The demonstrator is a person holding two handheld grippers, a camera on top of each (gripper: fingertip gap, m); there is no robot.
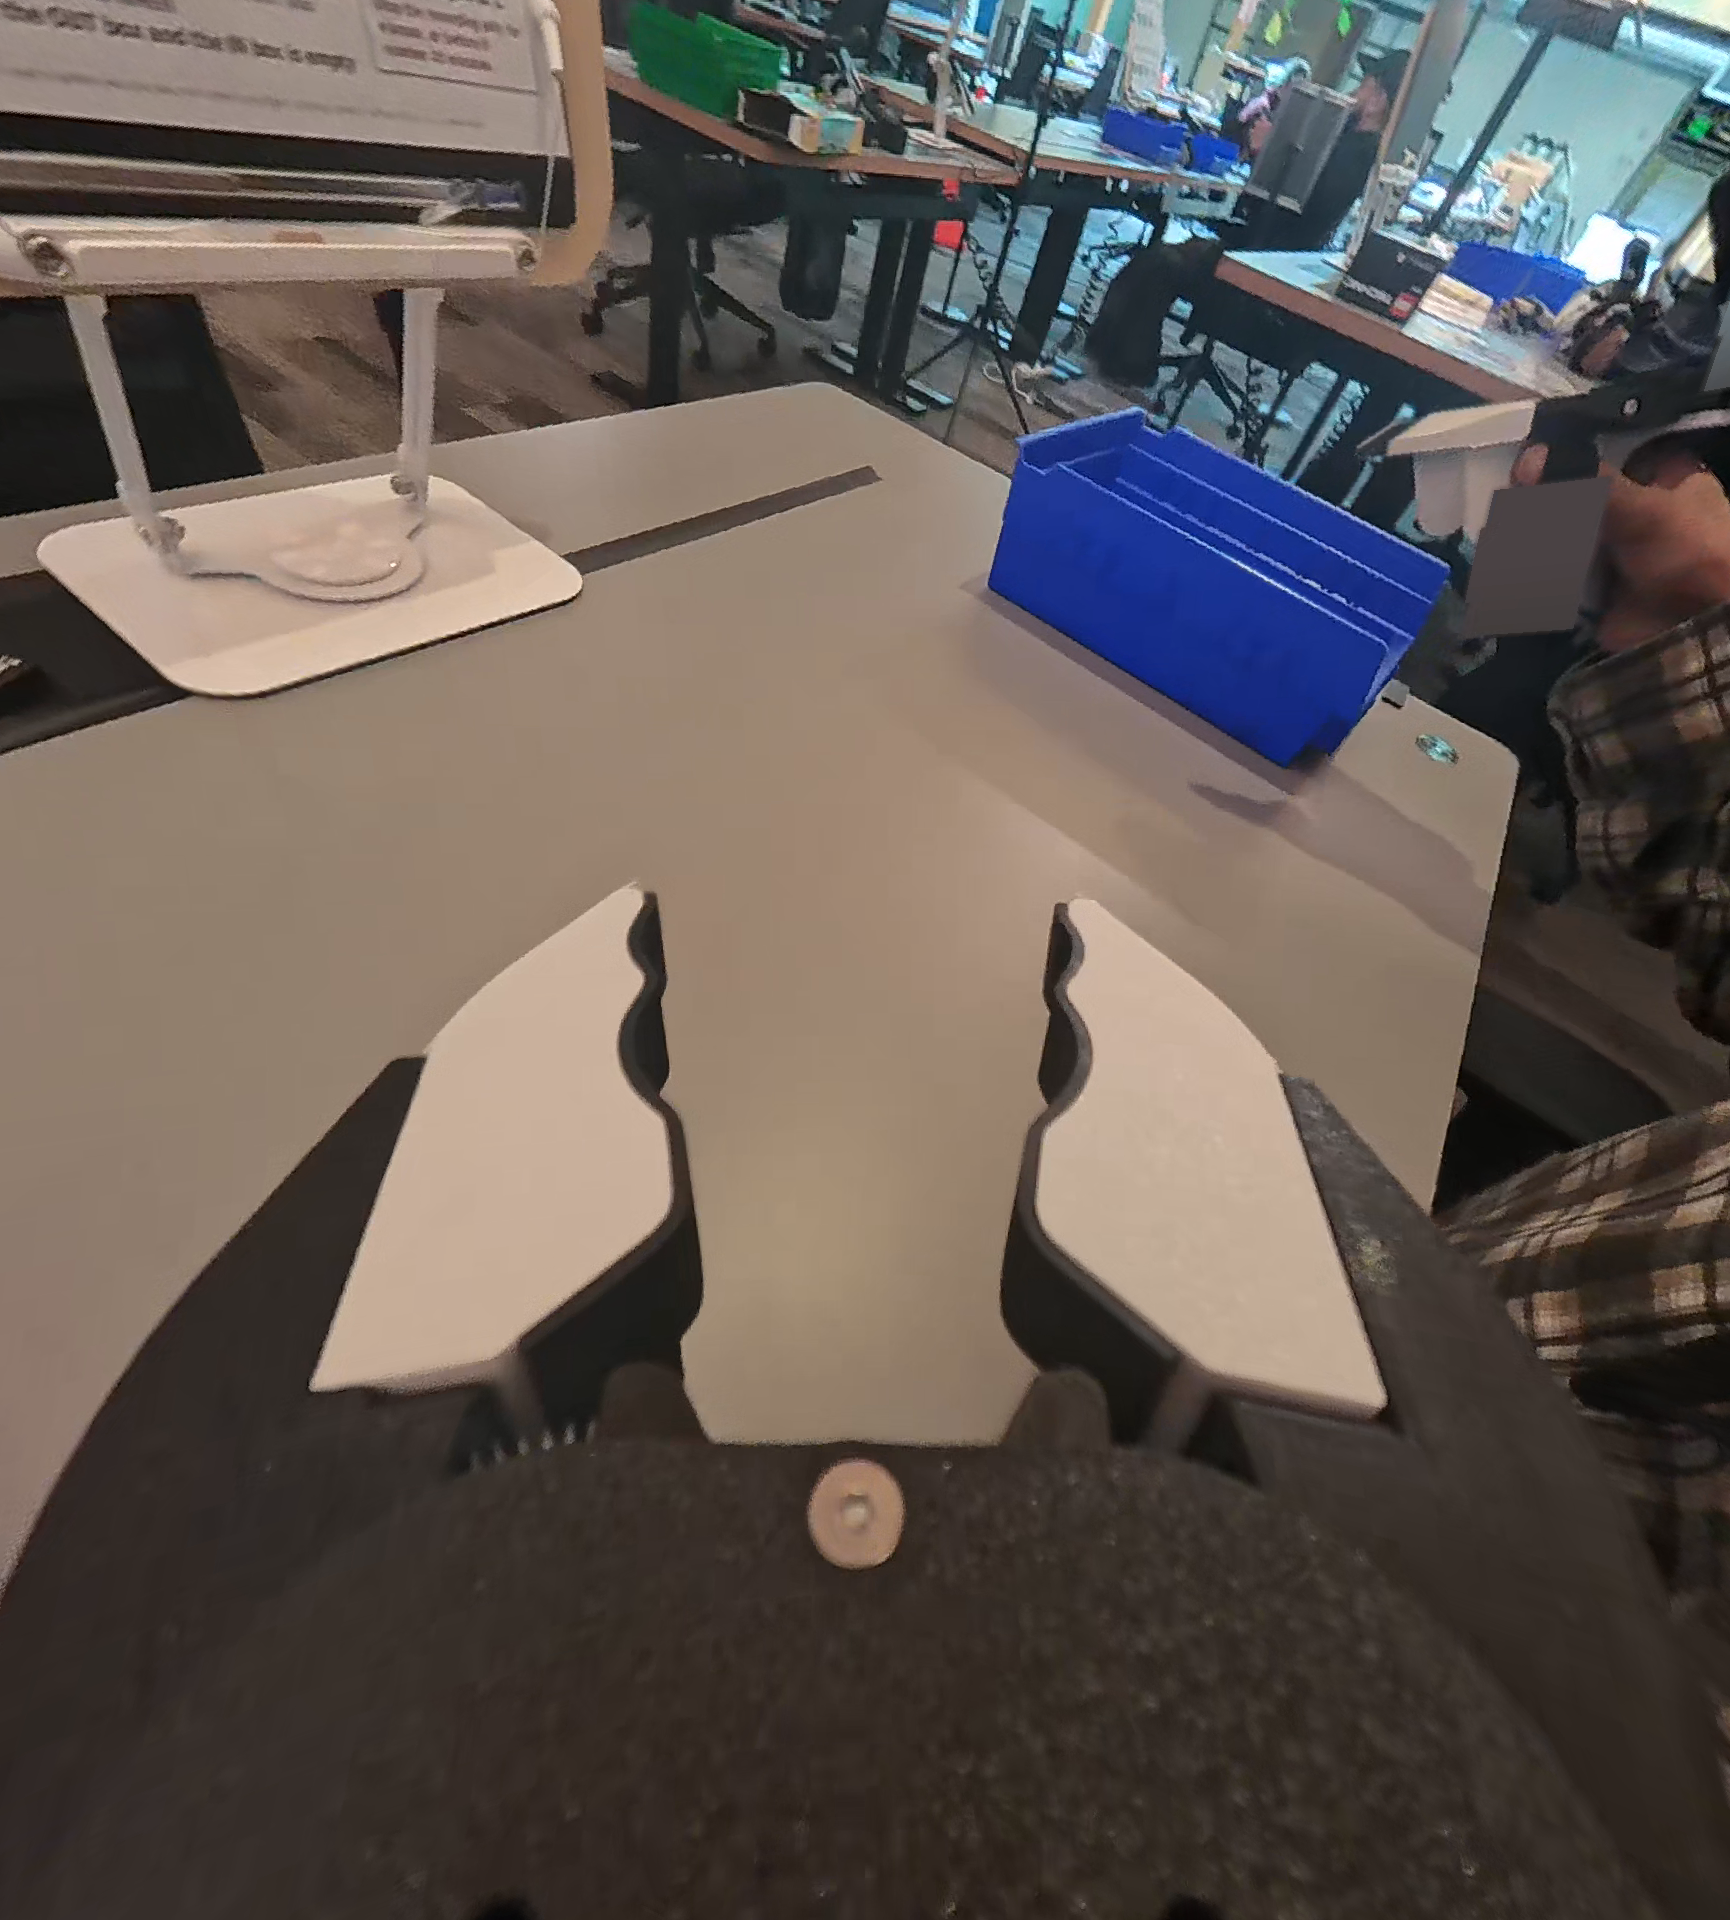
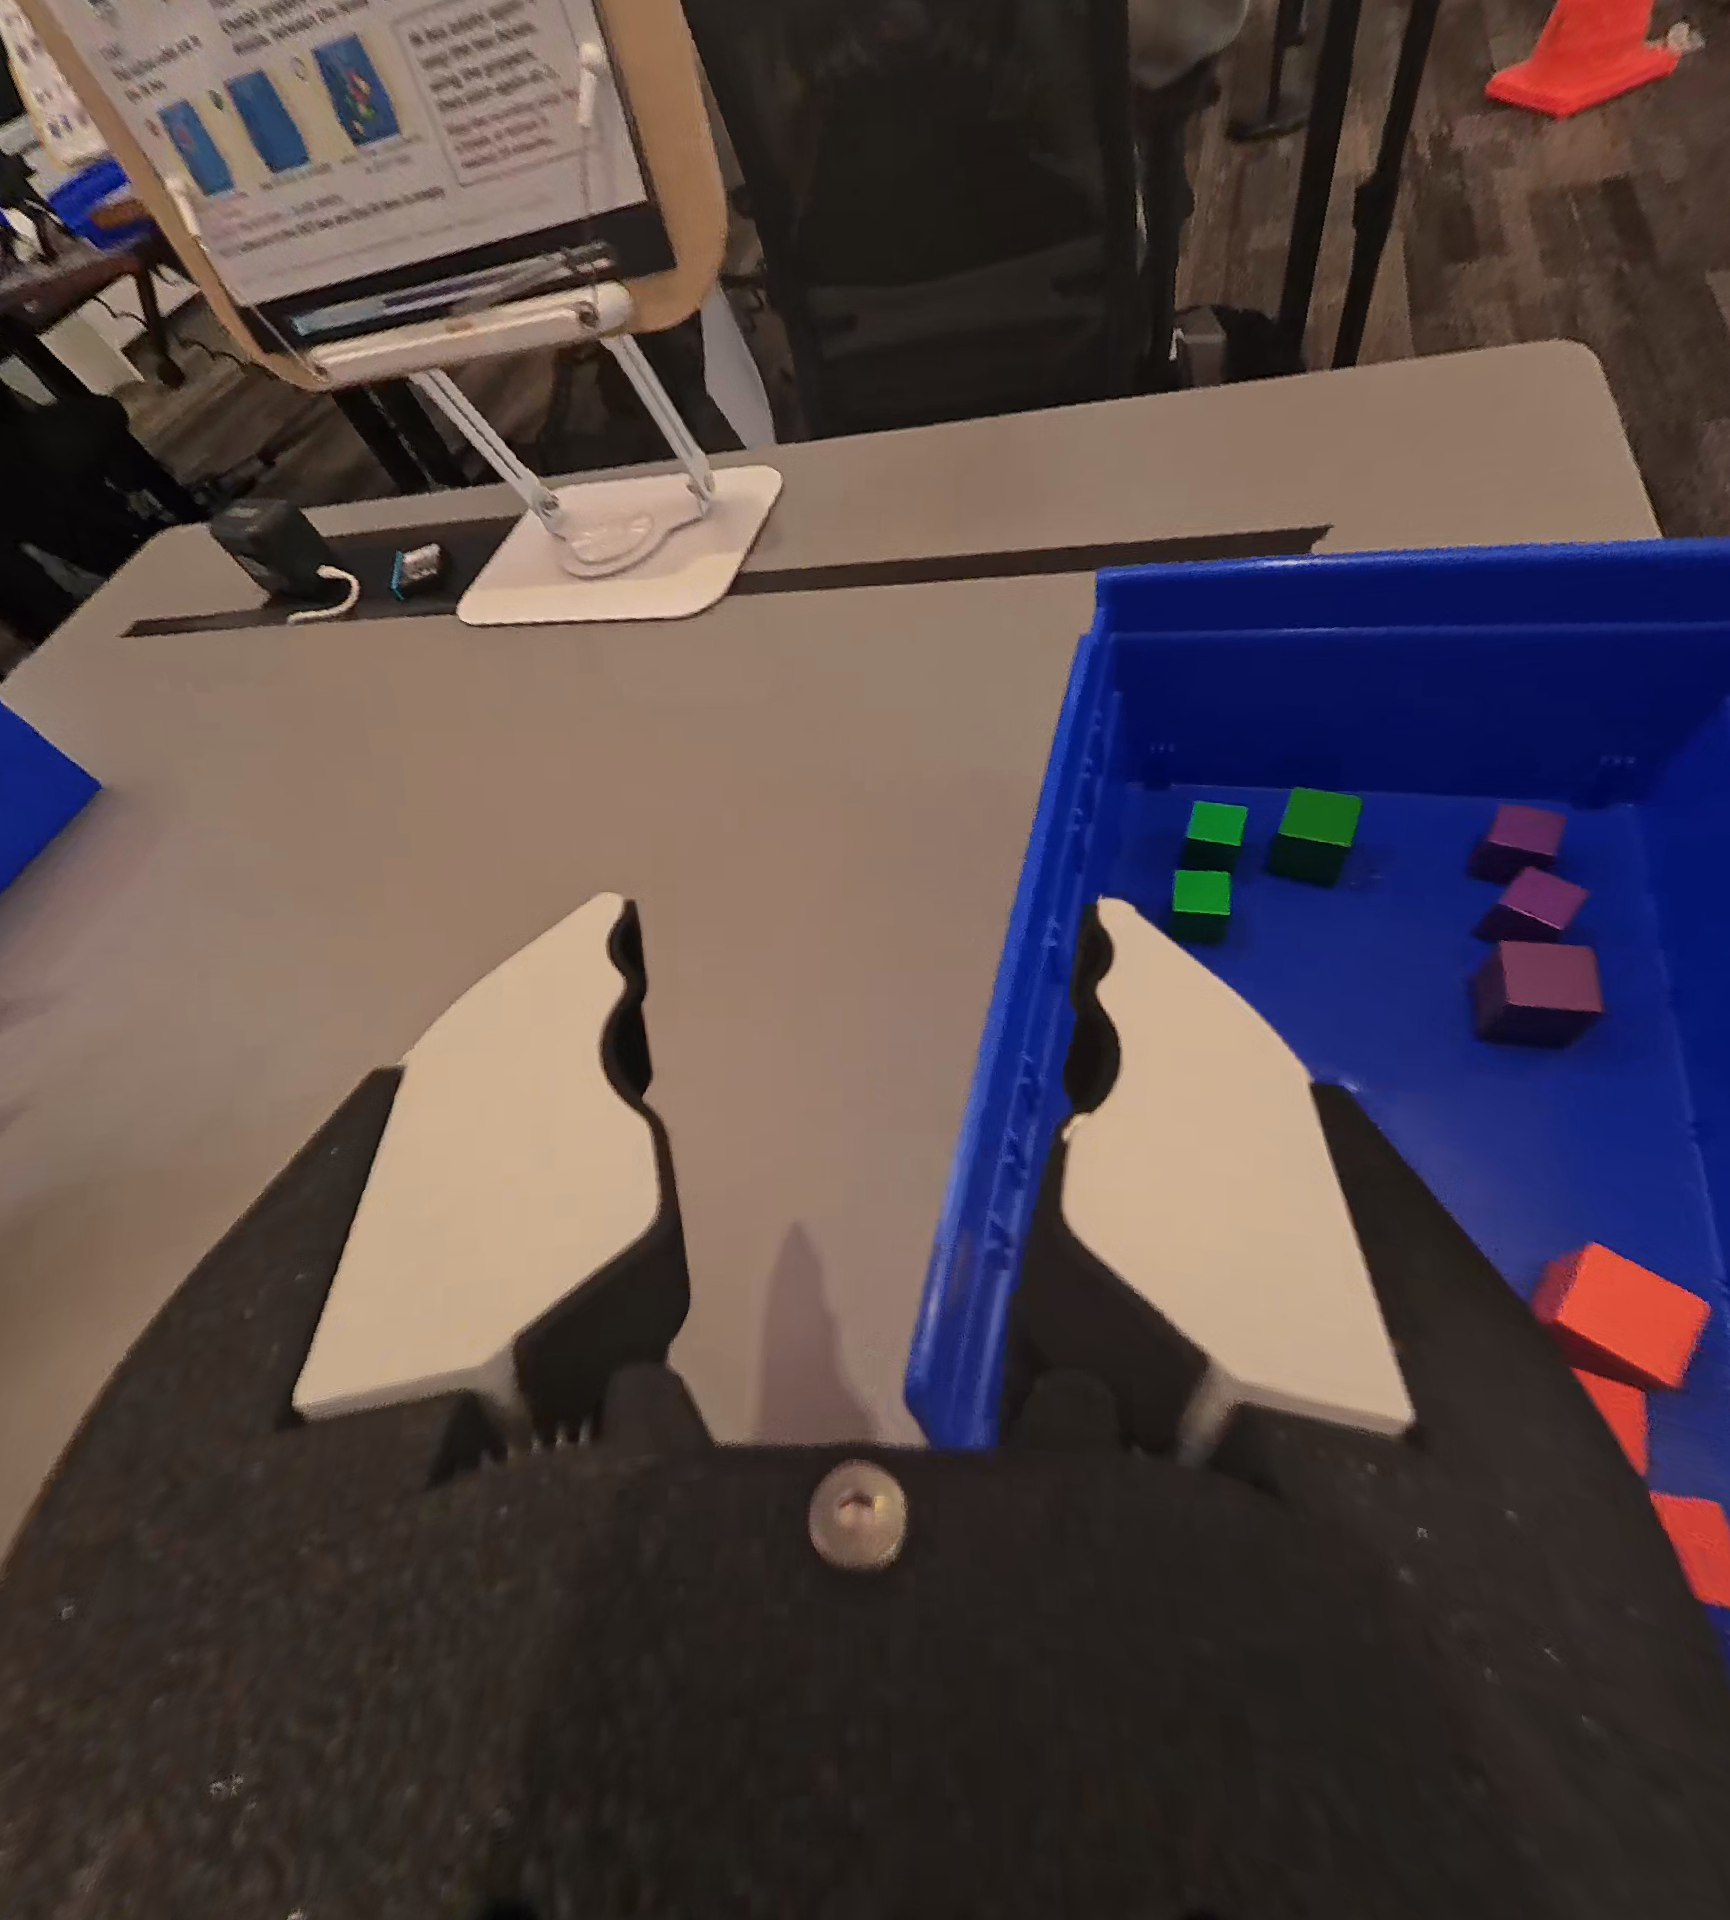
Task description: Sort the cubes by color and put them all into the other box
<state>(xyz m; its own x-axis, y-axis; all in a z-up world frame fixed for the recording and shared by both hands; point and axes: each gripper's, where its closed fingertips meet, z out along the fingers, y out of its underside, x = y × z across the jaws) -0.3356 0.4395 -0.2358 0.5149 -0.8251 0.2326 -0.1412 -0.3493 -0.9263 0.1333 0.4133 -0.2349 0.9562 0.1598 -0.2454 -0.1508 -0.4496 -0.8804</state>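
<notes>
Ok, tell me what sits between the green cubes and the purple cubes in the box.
Nothing: in the right wrist view only bare blue floor of the box separates the green cubes from the purple cubes.

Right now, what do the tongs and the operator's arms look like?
Both tongs, left and right, match: flat white finger plates with wavy black inner pads, on a black textured body with one silver screw at centre. No cables visible. The arms wear a brown-and-cream plaid sleeve.
</notes>
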